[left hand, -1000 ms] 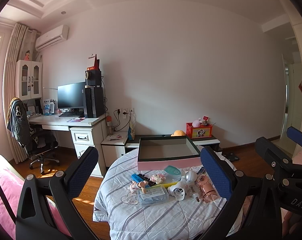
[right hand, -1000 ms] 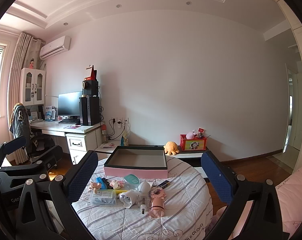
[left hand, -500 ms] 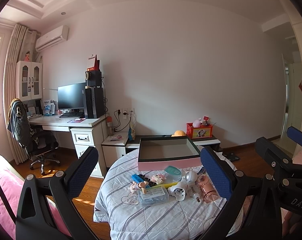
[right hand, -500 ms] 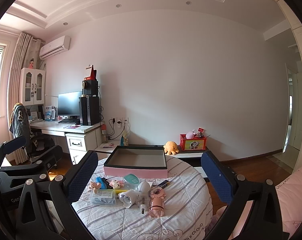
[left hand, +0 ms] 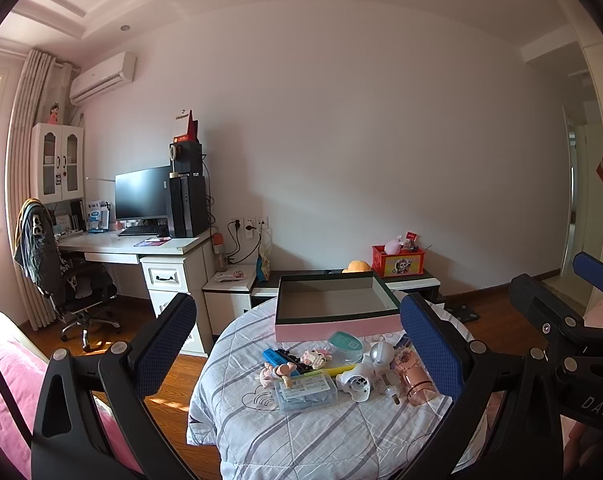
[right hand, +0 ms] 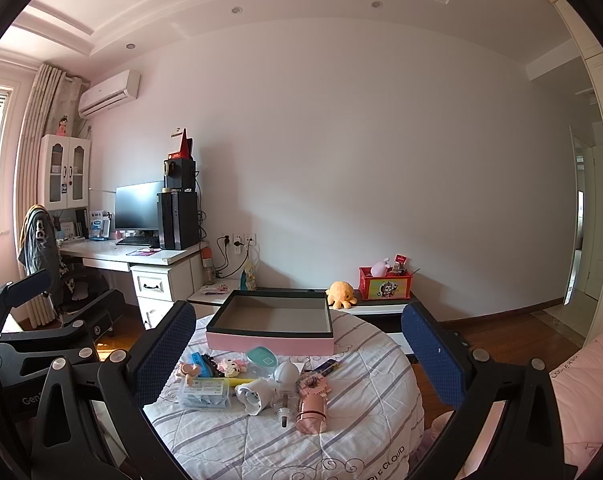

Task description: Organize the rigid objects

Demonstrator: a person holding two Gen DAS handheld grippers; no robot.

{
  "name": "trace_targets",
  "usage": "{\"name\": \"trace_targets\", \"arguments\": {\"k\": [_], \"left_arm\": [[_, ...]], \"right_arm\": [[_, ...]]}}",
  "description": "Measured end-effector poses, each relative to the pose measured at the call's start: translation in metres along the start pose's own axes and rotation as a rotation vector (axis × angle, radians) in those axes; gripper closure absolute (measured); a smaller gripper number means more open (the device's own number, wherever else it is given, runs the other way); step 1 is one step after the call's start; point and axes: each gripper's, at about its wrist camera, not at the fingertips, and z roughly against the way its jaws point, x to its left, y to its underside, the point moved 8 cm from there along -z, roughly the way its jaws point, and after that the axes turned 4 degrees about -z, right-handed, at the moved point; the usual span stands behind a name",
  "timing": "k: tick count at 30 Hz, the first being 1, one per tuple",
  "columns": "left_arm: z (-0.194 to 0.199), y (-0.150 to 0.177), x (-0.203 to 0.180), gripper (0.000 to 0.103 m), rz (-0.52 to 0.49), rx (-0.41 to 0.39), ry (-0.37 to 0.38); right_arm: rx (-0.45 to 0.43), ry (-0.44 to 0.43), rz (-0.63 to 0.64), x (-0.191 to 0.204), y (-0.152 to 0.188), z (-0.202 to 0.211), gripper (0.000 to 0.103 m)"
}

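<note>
Clutter sits in a heap on the round table [left hand: 341, 440] in the left wrist view: a clear plastic case [left hand: 305, 391], a white round gadget [left hand: 355, 386], a pink cylinder [left hand: 415, 380] and small figures, all just in front of the pink tray [left hand: 333, 326], which looks empty. The left gripper [left hand: 297, 344] hangs well back from the heap with its jaws spread wide and nothing between them.

From the right wrist view, the same heap lies low between the blue pads [right hand: 165, 354] of the right gripper [right hand: 299, 350], also held wide apart and empty. The pink cylinder [right hand: 312, 408] lies nearest, the clear plastic case [right hand: 203, 394] to its left, the pink tray [right hand: 269, 340] beyond. The left gripper [right hand: 17, 292] shows at the left edge.
</note>
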Motion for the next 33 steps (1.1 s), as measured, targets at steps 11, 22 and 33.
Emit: {"name": "trace_targets", "arguments": {"k": [11, 22, 33], "left_arm": [[0.000, 0.000, 0.000, 0.000, 0.001, 0.001, 0.000], [-0.001, 0.001, -0.001, 0.000, -0.002, 0.004, 0.002], [-0.027, 0.022, -0.002, 0.000, -0.005, 0.047, 0.056]], "right_arm": [[0.006, 0.001, -0.001, -0.001, 0.002, -0.003, 0.000], [0.017, 0.004, -0.002, -0.004, 0.005, -0.007, 0.000], [0.064, 0.005, -0.018, -0.009, 0.023, -0.031, 0.000]]}}
